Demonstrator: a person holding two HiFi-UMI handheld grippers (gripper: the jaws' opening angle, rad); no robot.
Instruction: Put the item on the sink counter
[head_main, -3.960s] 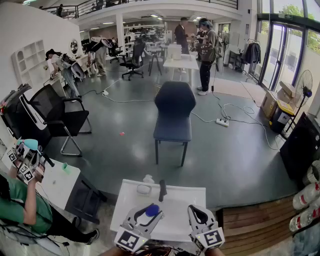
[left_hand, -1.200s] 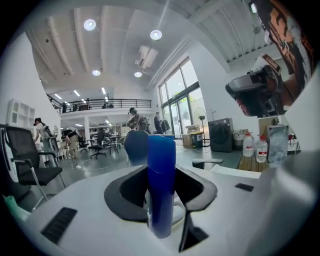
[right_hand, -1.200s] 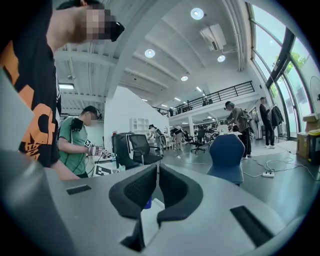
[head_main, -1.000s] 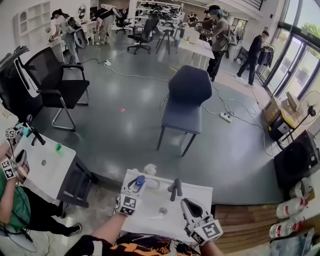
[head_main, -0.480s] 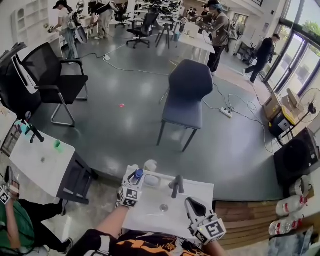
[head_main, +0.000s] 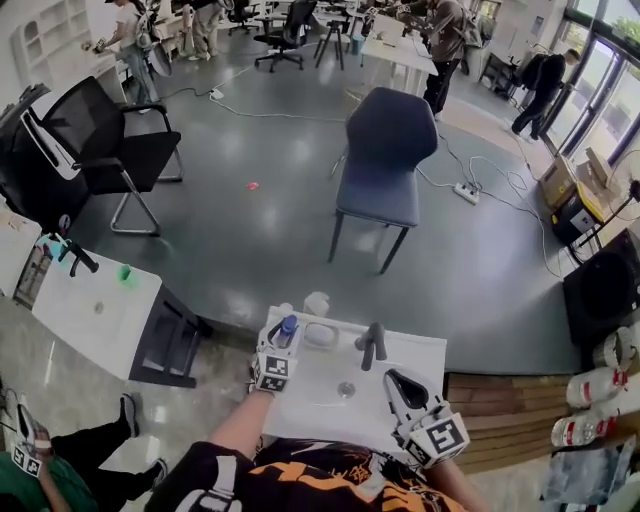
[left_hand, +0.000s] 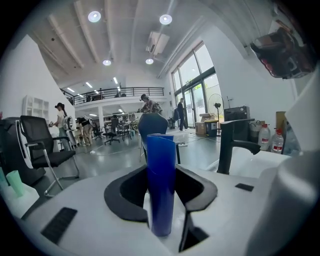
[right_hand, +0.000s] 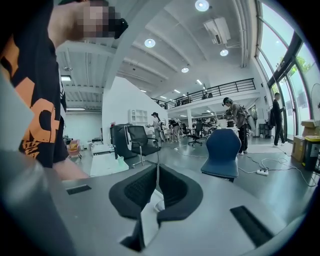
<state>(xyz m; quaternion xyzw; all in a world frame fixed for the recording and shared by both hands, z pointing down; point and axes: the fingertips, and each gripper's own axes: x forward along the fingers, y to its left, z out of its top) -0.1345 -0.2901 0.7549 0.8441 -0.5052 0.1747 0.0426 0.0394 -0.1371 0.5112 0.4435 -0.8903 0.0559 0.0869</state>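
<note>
A blue cylinder (left_hand: 161, 185) stands upright between the jaws of my left gripper (left_hand: 161, 200), which is shut on it. In the head view the left gripper (head_main: 283, 338) holds the blue item (head_main: 288, 326) over the back left corner of the white sink counter (head_main: 300, 410), beside a white soap dish (head_main: 320, 336). The black faucet (head_main: 373, 346) rises to its right and shows again (left_hand: 232, 145) in the left gripper view. My right gripper (head_main: 397, 380) hovers over the counter's front right; its jaws (right_hand: 156, 172) are shut with nothing in them.
A white bottle (head_main: 316, 302) stands at the counter's back edge, and the drain (head_main: 346, 389) lies mid-basin. A second white counter (head_main: 95, 315) with a green cup (head_main: 125, 272) is at left. A blue chair (head_main: 385, 150) stands beyond; water bottles (head_main: 600, 385) are at right.
The head view has tilted and shifted a little. My left gripper stays at the counter's back left corner with the blue item, edged slightly further back. The right gripper has hardly moved.
</note>
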